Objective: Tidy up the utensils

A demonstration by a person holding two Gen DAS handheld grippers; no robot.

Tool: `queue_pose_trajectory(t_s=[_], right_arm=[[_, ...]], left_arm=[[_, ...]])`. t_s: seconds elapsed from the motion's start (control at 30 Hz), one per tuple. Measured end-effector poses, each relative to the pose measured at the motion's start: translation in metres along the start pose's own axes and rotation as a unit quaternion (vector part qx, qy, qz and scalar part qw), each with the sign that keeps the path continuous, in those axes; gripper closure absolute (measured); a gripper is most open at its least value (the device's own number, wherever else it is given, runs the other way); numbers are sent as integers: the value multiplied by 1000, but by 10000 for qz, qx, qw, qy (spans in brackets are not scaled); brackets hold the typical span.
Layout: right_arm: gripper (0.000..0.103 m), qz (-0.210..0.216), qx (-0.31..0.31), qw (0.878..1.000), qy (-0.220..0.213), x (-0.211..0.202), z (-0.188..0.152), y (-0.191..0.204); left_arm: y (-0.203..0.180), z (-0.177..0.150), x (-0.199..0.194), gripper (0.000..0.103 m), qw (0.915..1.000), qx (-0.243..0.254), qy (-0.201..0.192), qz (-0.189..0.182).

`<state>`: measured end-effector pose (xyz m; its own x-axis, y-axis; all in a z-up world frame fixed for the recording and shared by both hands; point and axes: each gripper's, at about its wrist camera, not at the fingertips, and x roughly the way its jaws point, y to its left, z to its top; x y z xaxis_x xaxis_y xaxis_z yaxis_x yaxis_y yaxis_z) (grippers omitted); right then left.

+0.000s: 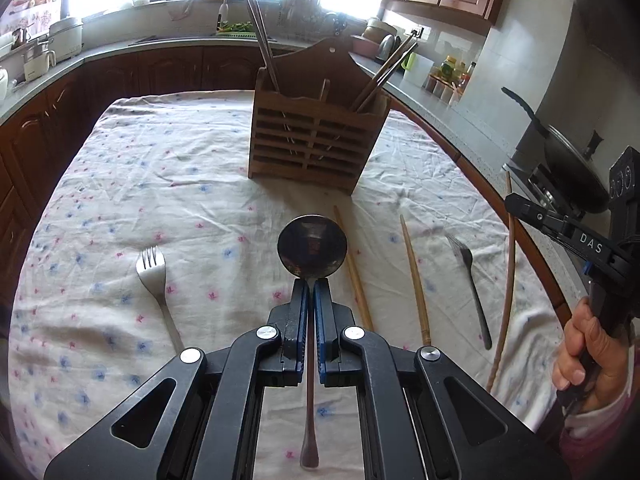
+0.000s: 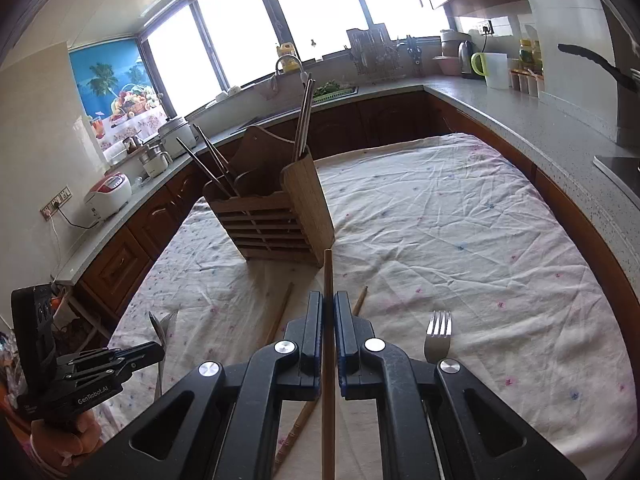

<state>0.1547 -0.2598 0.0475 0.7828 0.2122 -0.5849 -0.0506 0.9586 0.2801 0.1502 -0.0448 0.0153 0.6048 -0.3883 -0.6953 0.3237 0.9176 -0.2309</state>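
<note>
My left gripper (image 1: 311,286) is shut on a metal spoon (image 1: 312,246). Its round bowl sticks out past the fingertips and its handle runs back between the fingers, above the cloth. My right gripper (image 2: 328,296) is shut on a long wooden chopstick (image 2: 328,276), lifted and pointing at the wooden utensil holder (image 2: 276,216). The holder (image 1: 316,140) stands upright mid-table with dark chopsticks in its left and right compartments. In the left wrist view the right gripper (image 1: 512,202) shows at the right edge with its chopstick (image 1: 508,280).
On the floral tablecloth (image 1: 180,184) lie a silver fork (image 1: 151,268), two wooden chopsticks (image 1: 354,276) (image 1: 416,280) and a dark fork (image 1: 470,280). A fork (image 2: 438,336) lies right of my right gripper. Kitchen counters ring the table; a pan (image 1: 560,160) sits at the right.
</note>
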Motion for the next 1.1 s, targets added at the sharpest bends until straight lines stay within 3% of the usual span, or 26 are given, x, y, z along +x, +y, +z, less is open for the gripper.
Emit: queue_pose_trajectory(t_s=[0.3, 0.43, 0.73, 0.9, 0.97, 1.1], right_arm=[[97, 195, -94, 9989, -424, -20, 21, 16], [97, 230, -137, 9983, -515, -24, 26, 20], [97, 286, -125, 9975, -637, -33, 31, 21], [97, 351, -100, 9967, -724, -38, 35, 19], [97, 354, -87, 9966, -741, -40, 36, 19], [97, 329, -20, 9967, -736, -40, 36, 12]], left_arm=[[12, 25, -40, 103, 9973, -198, -694, -121], [16, 32, -41, 103, 9967, -165, -792, -14], [21, 32, 3, 103, 9993, -284, -98, -242], [2, 33, 49, 93, 9991, -8, 384, -189], [-5, 33, 72, 81, 9977, 96, 647, -191], [-20, 33, 110, 80, 9945, 355, 983, -65]])
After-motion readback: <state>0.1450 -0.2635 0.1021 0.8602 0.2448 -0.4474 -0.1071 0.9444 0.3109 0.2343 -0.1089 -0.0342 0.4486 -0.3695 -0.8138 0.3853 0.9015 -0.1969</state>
